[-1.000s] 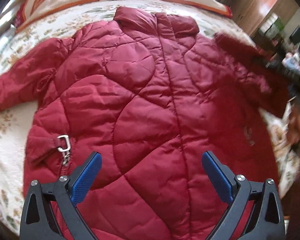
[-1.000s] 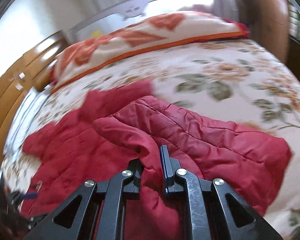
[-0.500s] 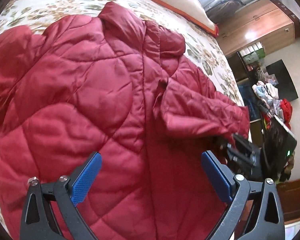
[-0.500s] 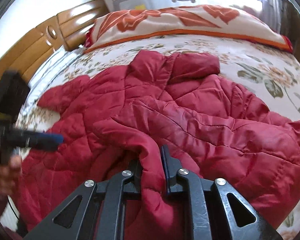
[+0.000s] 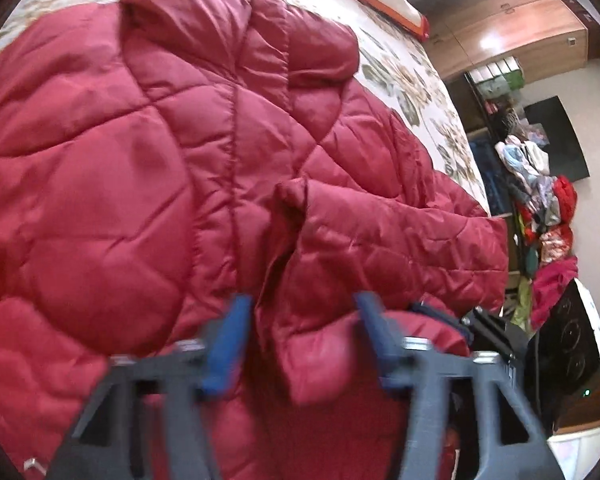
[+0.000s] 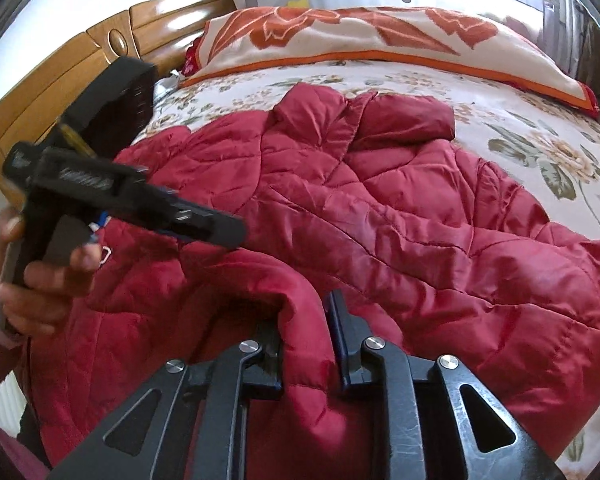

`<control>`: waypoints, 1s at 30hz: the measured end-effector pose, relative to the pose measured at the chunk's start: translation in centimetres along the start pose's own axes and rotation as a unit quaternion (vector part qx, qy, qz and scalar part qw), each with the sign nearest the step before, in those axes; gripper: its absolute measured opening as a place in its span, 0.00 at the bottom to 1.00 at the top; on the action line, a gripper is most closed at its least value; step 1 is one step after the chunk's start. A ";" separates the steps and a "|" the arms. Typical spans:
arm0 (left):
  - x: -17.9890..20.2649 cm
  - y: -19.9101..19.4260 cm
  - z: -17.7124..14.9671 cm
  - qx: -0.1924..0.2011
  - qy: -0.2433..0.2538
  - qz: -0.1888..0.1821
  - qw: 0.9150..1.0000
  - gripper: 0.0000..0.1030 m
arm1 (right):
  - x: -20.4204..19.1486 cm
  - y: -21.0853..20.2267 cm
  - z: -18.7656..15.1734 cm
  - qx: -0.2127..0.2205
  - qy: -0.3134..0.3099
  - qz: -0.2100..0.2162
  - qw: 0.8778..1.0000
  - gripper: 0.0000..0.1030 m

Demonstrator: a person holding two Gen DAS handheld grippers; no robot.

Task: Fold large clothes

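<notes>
Red jacket (image 6: 380, 208) sleeve pinched in right gripper (image 6: 306, 336) jaws; left gripper (image 5: 300, 320) jaws parted.

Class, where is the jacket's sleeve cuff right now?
The sleeve cuff sits bottom centre of the right wrist view, clamped in the right tool, folded over the red jacket.

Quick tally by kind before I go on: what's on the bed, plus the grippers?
Red quilted jacket: 1
Floral pillow: 1
Floral bedspread: 1
Grippers: 2, the left gripper with jaws open around a jacket fold, the right gripper with jaws shut on the jacket
Total: 5
</notes>
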State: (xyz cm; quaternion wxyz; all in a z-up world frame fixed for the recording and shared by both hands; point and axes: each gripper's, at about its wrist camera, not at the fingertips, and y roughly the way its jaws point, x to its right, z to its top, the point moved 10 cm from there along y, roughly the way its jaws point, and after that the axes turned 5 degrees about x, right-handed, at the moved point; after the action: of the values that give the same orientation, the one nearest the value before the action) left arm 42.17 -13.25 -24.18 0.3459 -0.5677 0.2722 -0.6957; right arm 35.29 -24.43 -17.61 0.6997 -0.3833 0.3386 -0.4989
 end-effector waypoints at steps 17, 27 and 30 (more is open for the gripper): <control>-2.9 -6.5 2.0 0.130 0.056 0.108 0.984 0.07 | 1.7 -4.0 0.4 0.043 0.064 0.015 0.997 0.68; -7.8 -12.2 2.4 0.213 0.028 0.218 0.952 0.07 | 7.3 -4.0 1.3 0.067 0.135 -0.034 0.988 0.68; -8.9 -12.3 2.2 0.213 0.020 0.231 0.949 0.07 | 8.2 -3.2 1.9 0.065 0.144 -0.037 0.987 0.68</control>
State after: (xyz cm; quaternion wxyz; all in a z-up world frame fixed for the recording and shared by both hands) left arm 43.21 1.35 -19.54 0.6042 -0.3882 0.2487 -0.6499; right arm 37.76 -32.56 -14.65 0.6481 -0.2738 0.3879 -0.5954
